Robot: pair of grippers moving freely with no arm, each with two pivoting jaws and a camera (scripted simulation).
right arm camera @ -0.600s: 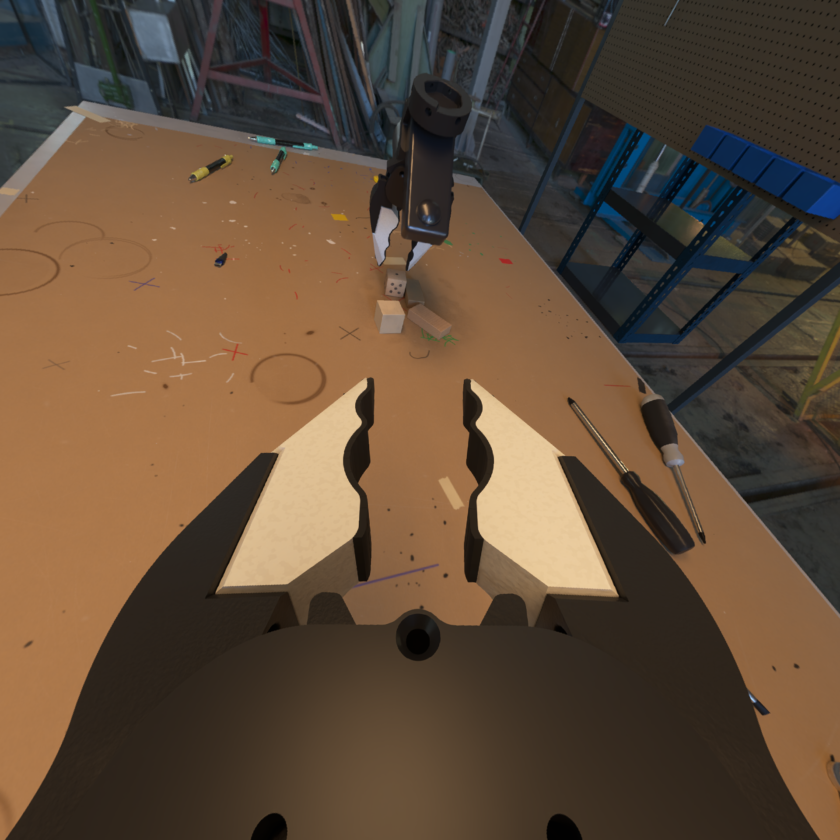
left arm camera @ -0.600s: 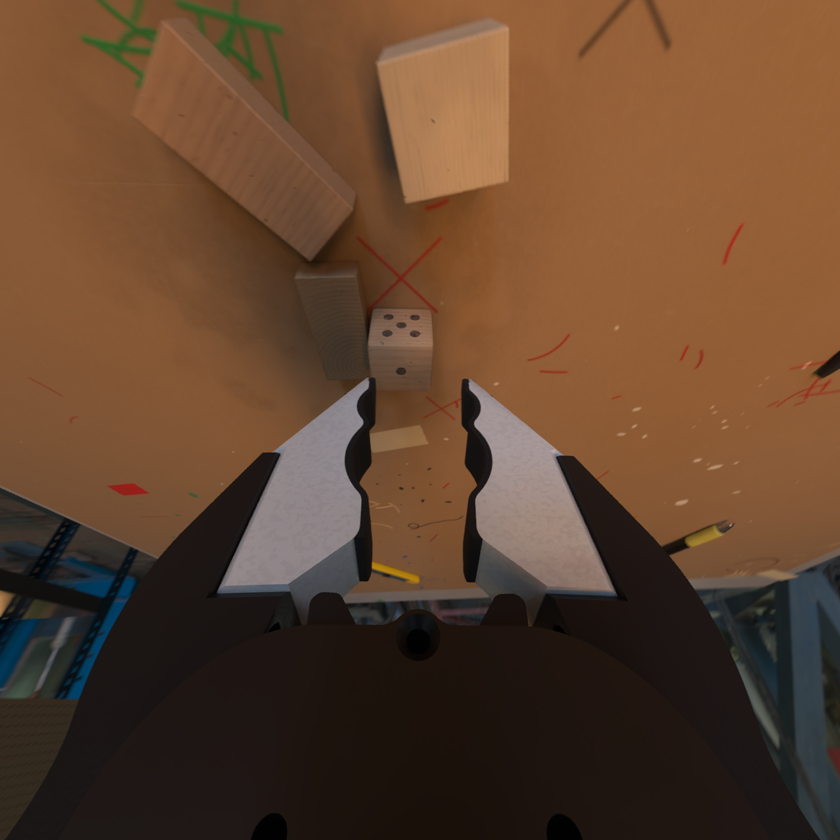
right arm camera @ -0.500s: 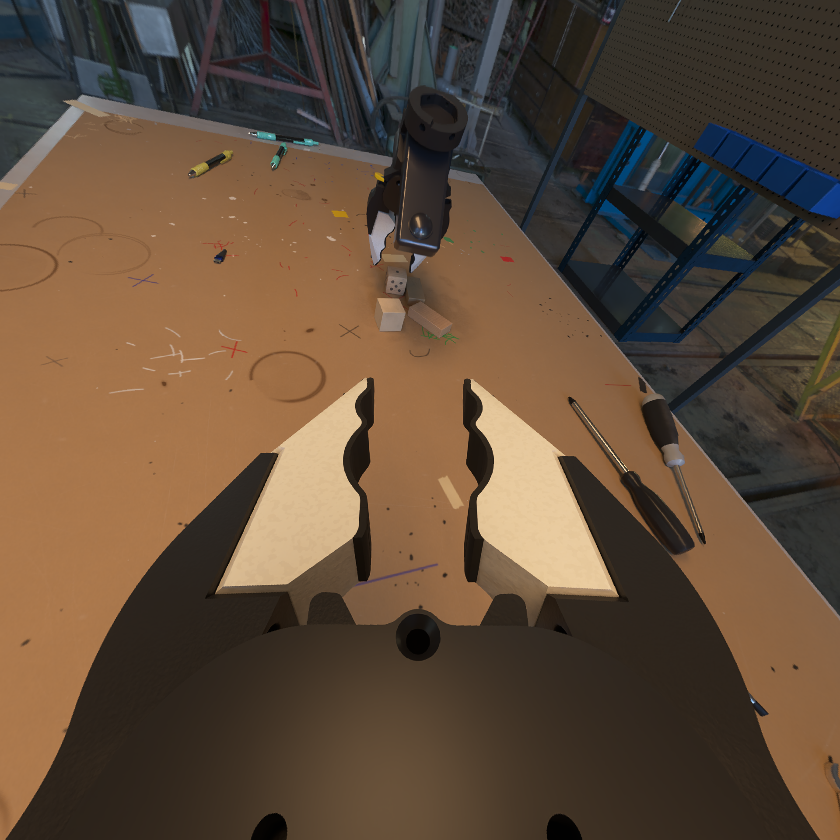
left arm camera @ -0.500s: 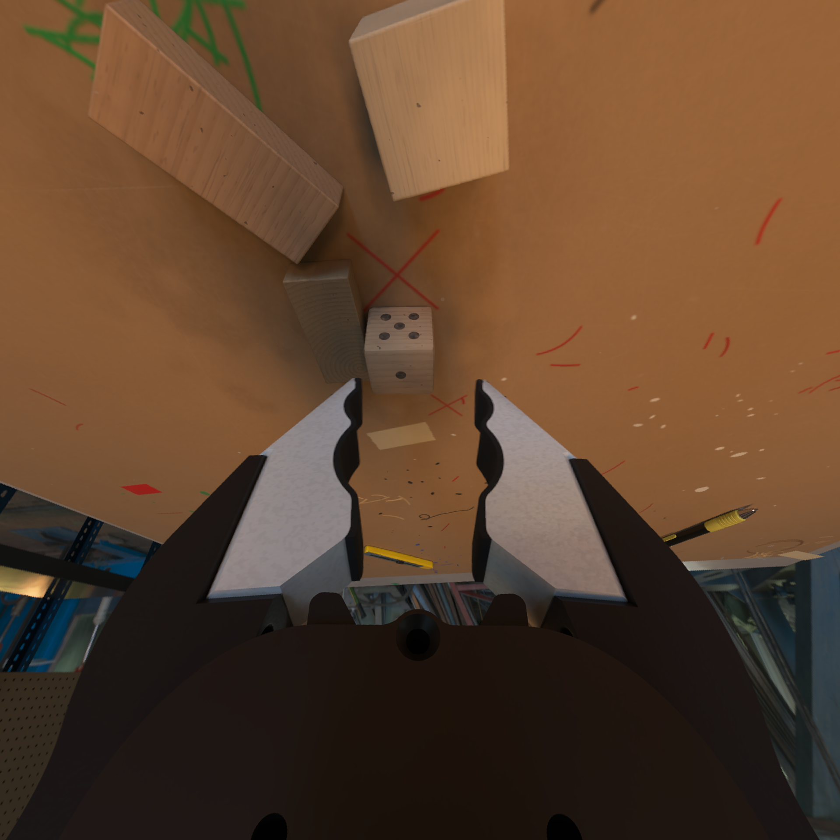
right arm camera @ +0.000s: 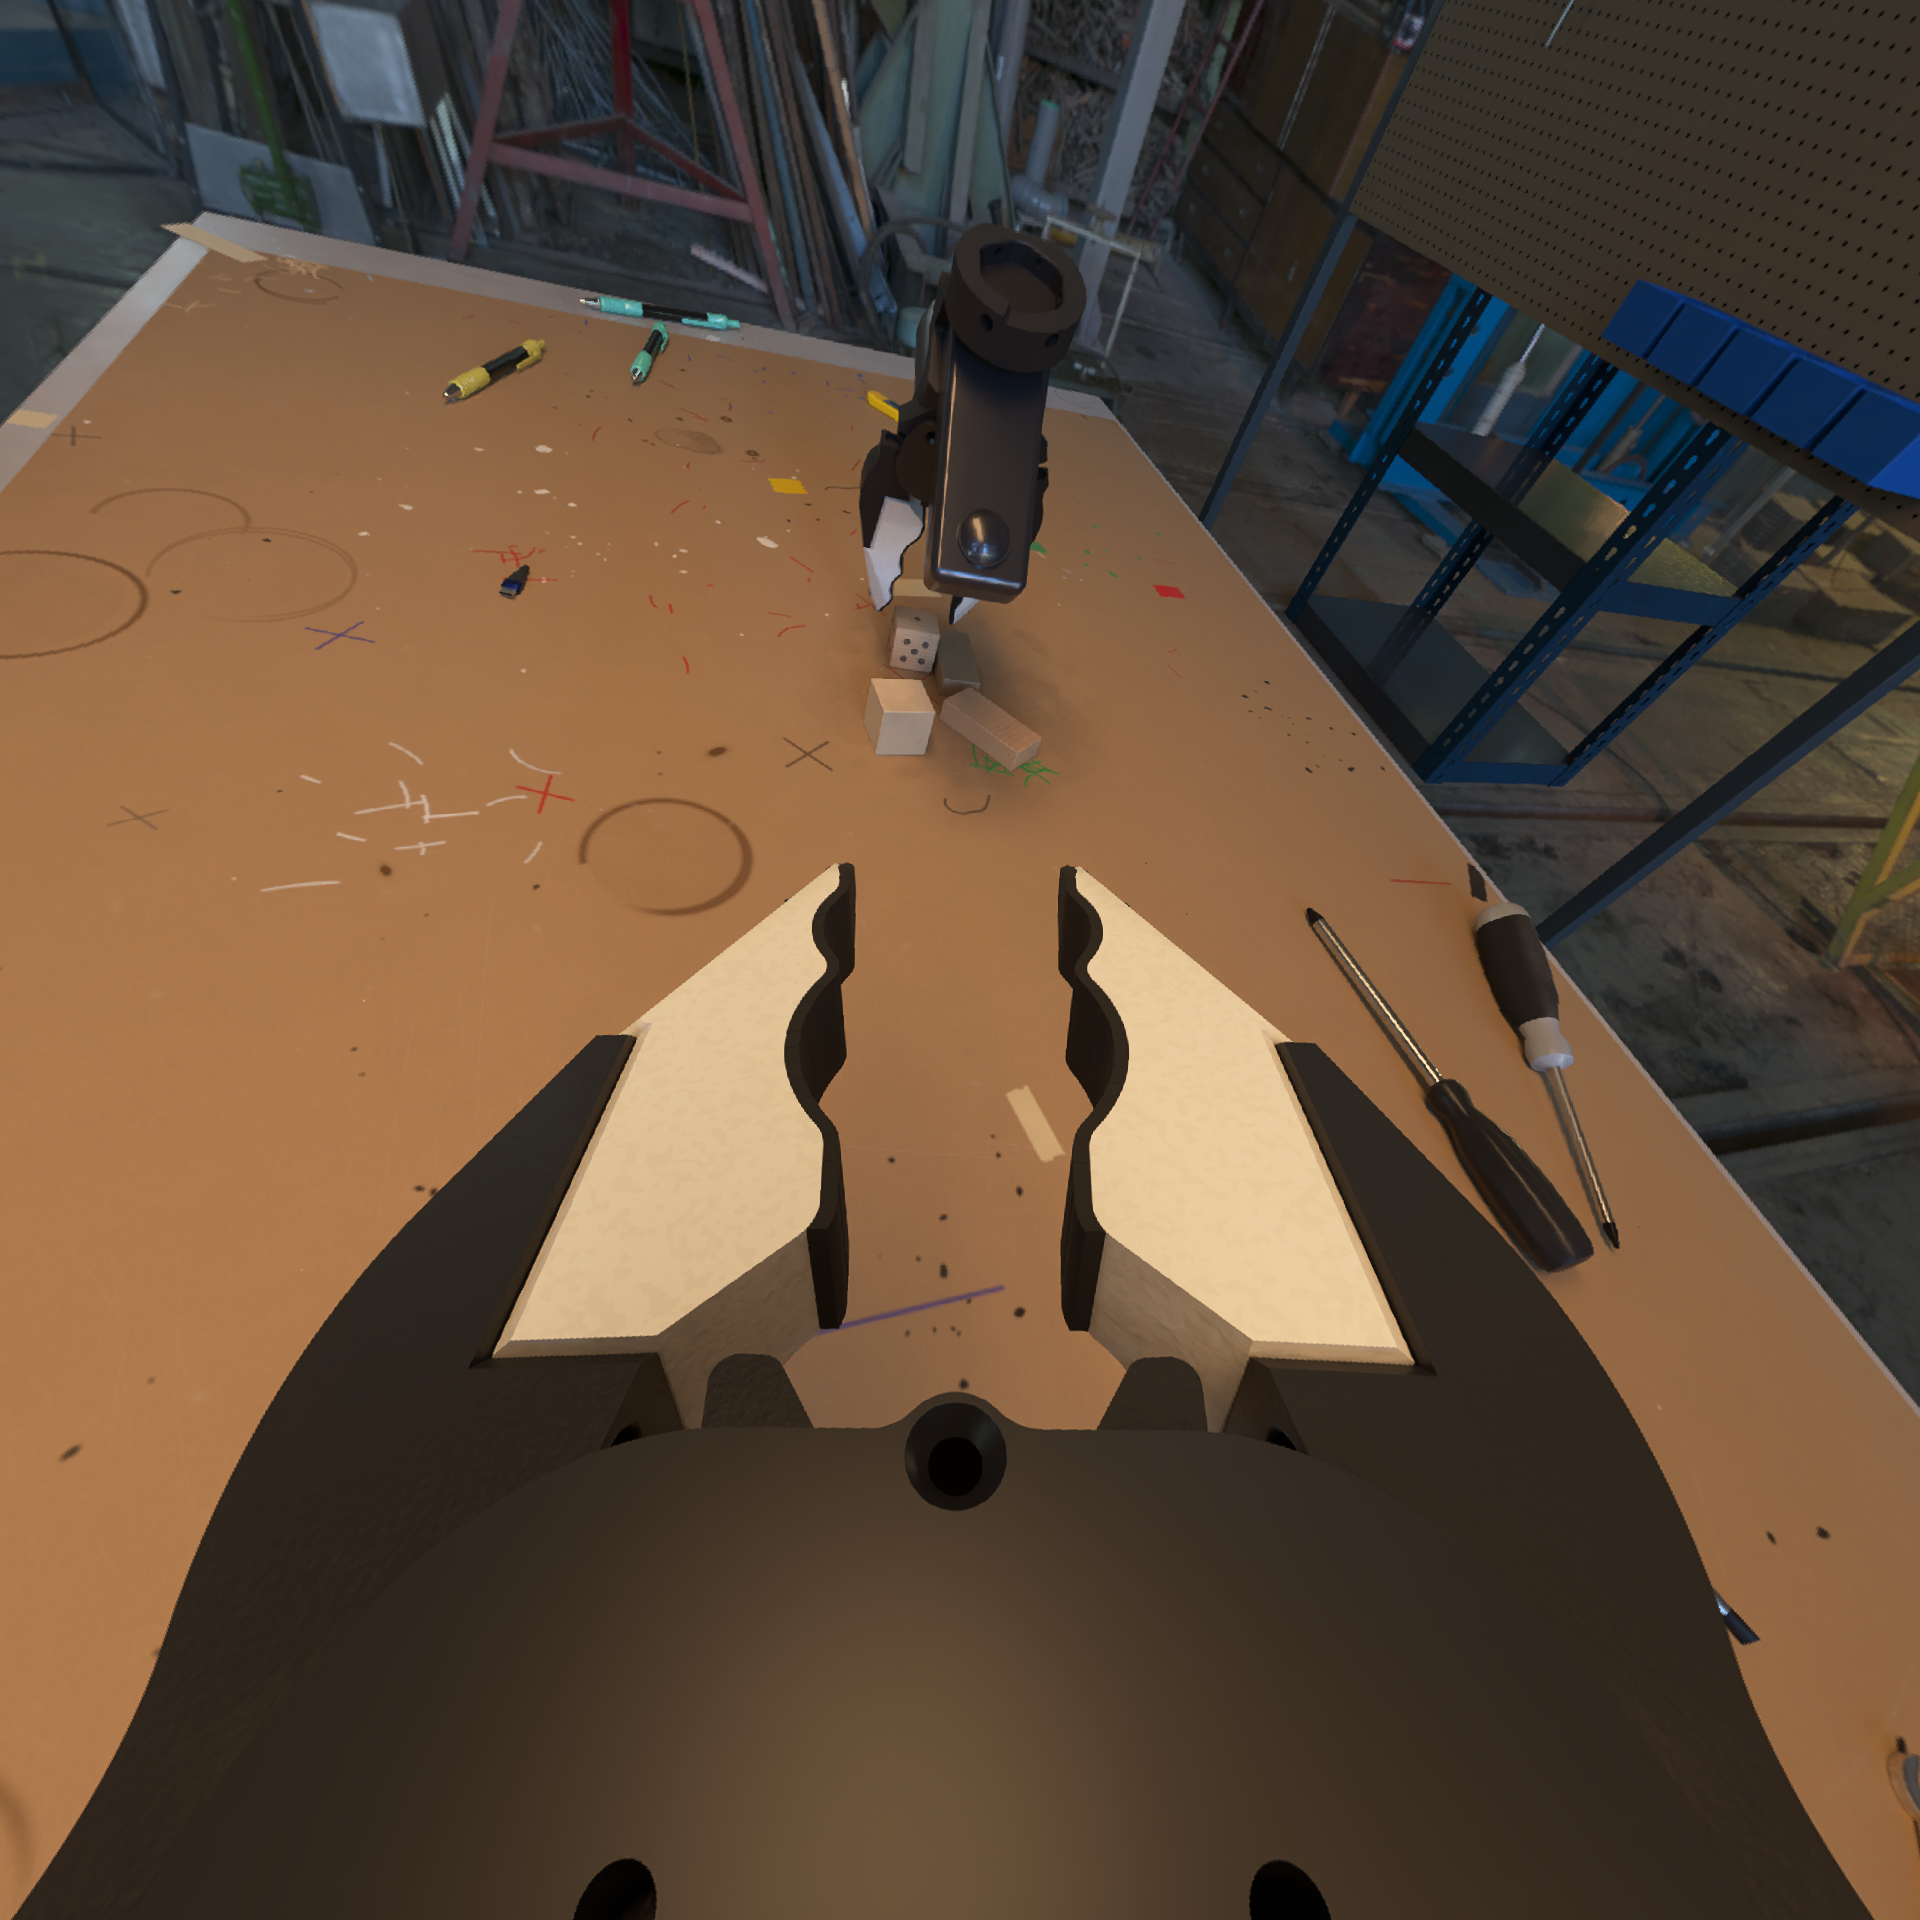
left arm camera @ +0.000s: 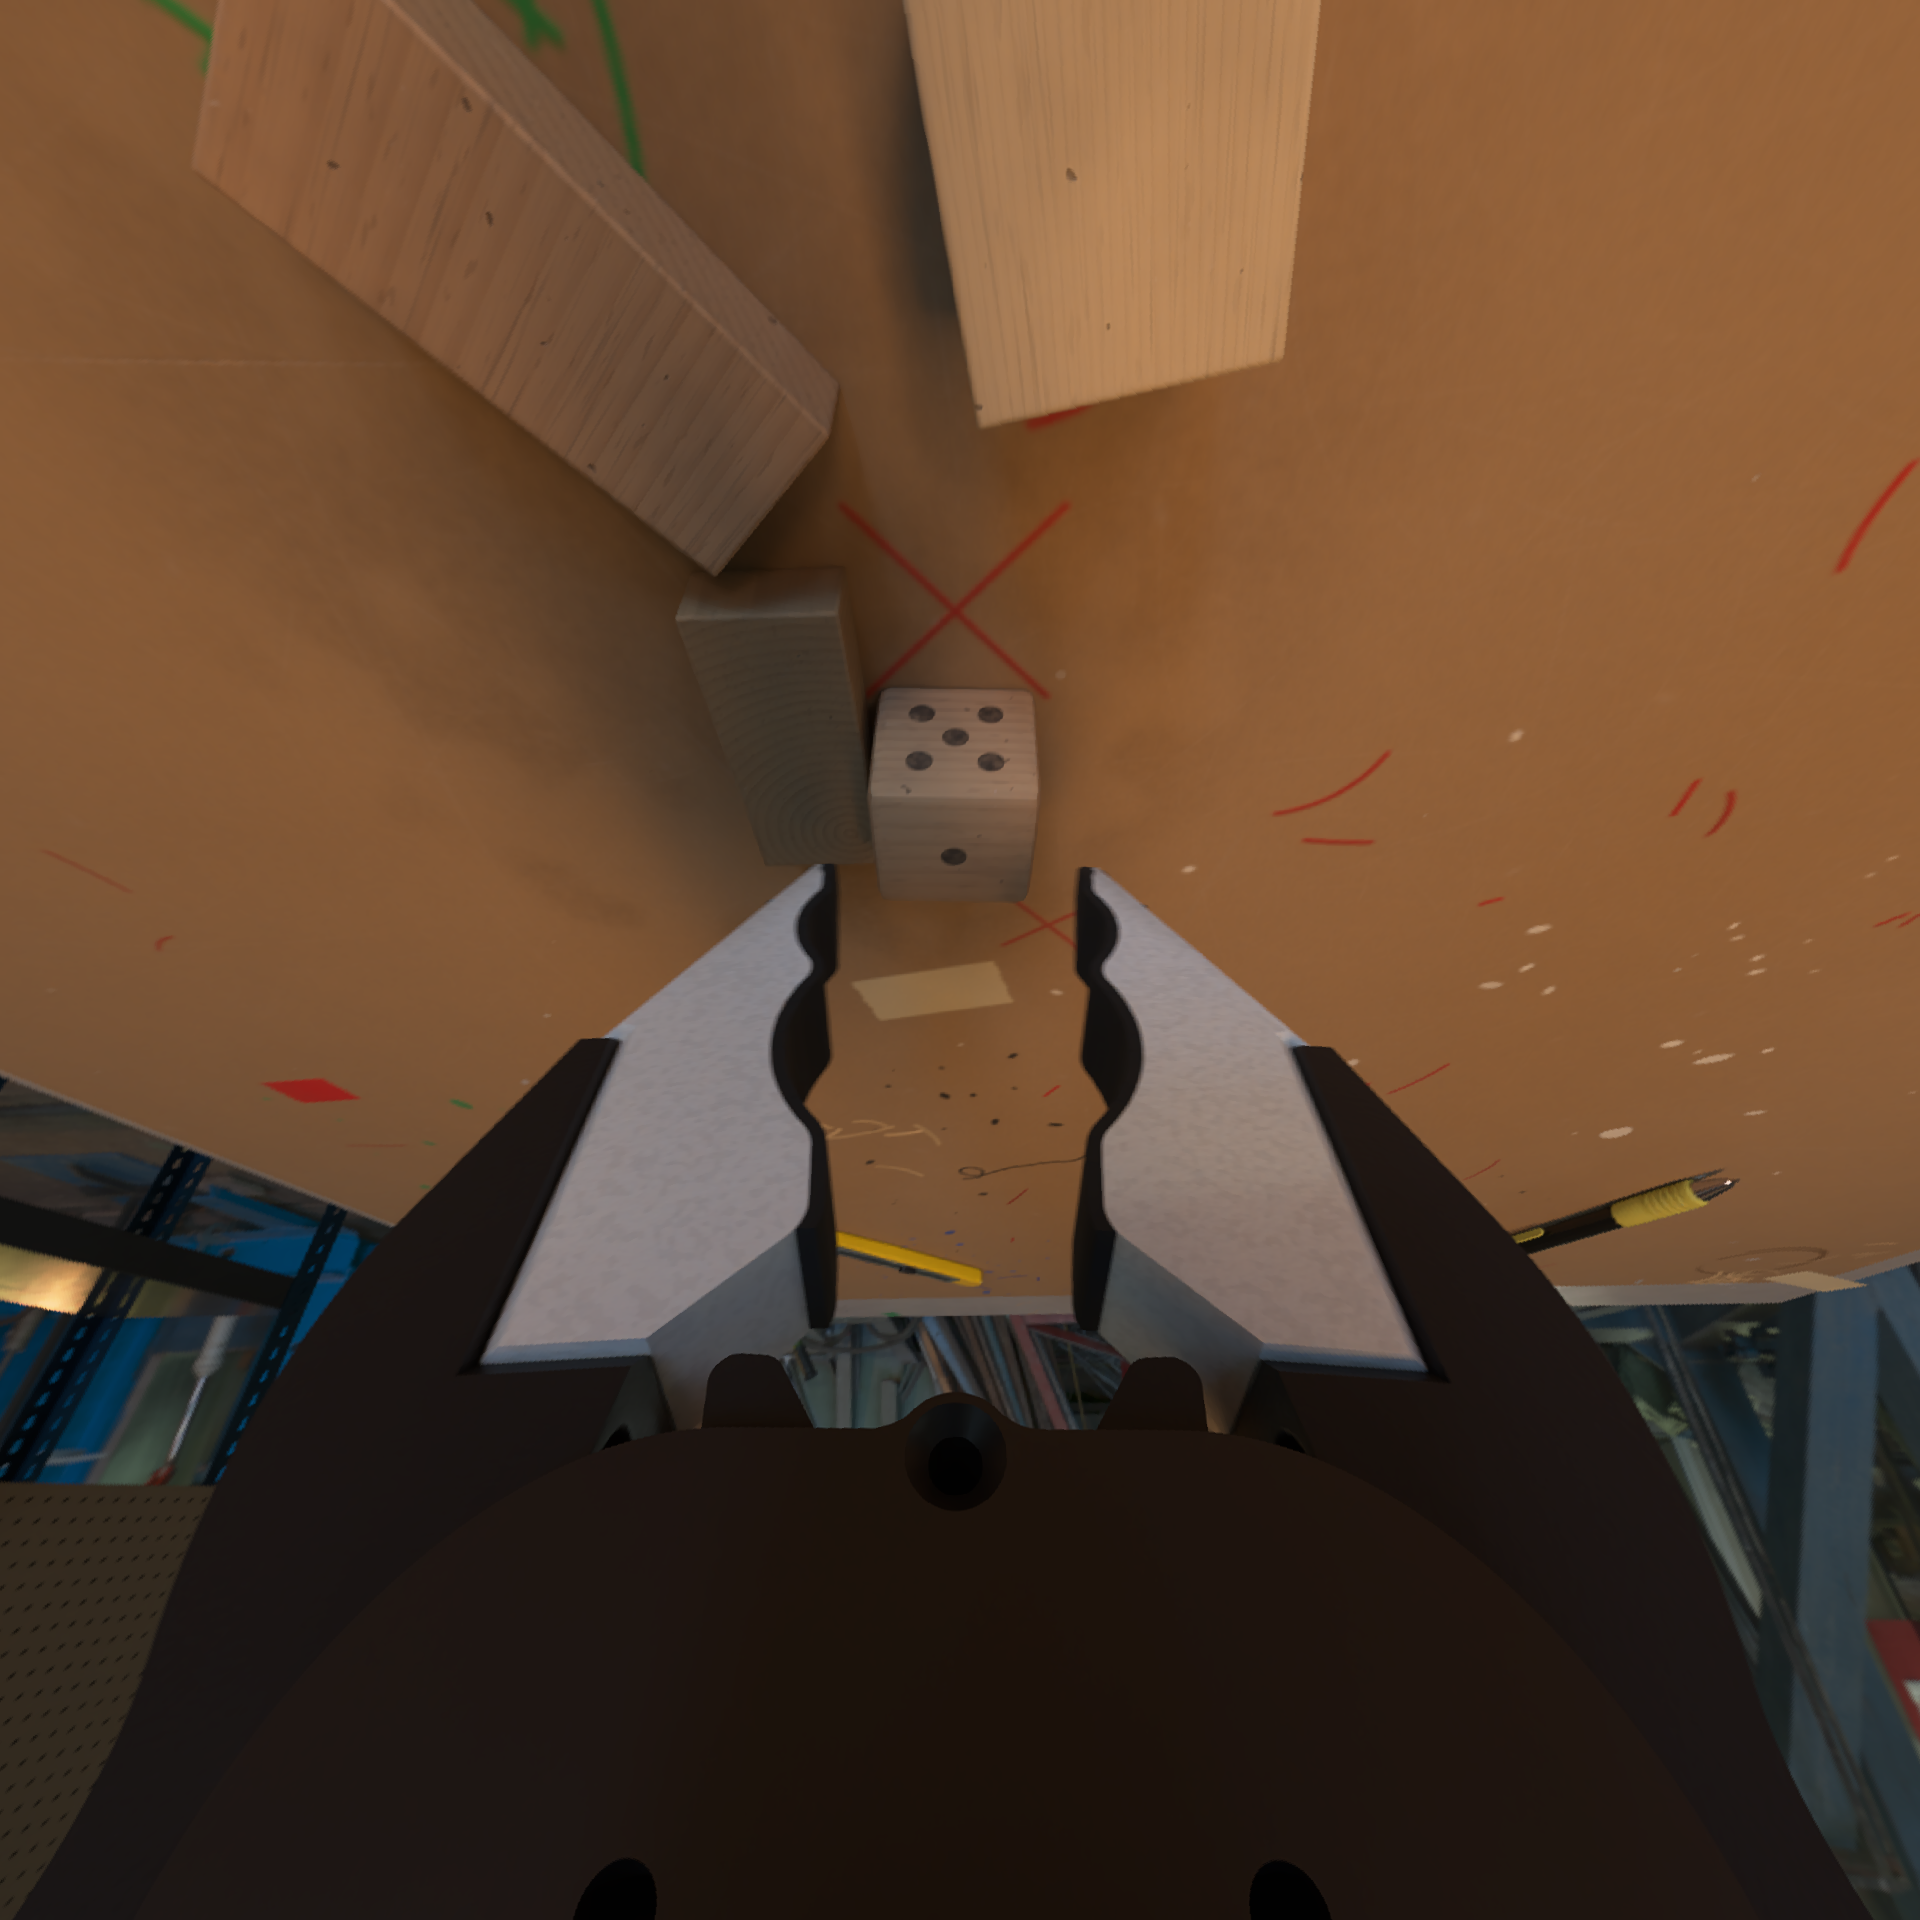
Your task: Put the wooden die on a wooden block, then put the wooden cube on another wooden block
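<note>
Left gripper [left arm camera: 954,883] is released, jaws spread a bit wider than the wooden die [left arm camera: 954,795], tips poised just short of it on its near side. Nothing is gripped yet. Right gripper [right arm camera: 956,883] is also released and empty, hovering well apart from the cluster over bare workbench [right arm camera: 312,1039].

Step in hand, as I read it: close on the die. To do it well:
- Centre the gap on the die first. The left finger [left arm camera: 727,1039] lines up close to the seam between the die and the small grey block [left arm camera: 774,717] touching its left face. That finger must enter the seam without shoving the block.
- Go down until the scalloped pads bracket the die's flat side faces, then clench. Lift straight up.

Where things sit: the die is on the workbench, five pips facing the far side, one pip facing the camera. The long tan block [left arm camera: 499,249] lies diagonally at far left. The pale wooden cube [left arm camera: 1122,197] is at far right, apart from the die.

Materials: the die is pale wood with rounded edges and drilled dark pips. The grey block shows end-grain rings. The tan block has fine straight grain and sharp edges. The bench is matte brown board, scribbled and speckled.

Whether the grey block truly touches the die or merely abuts it is hard to tell from here.
</note>
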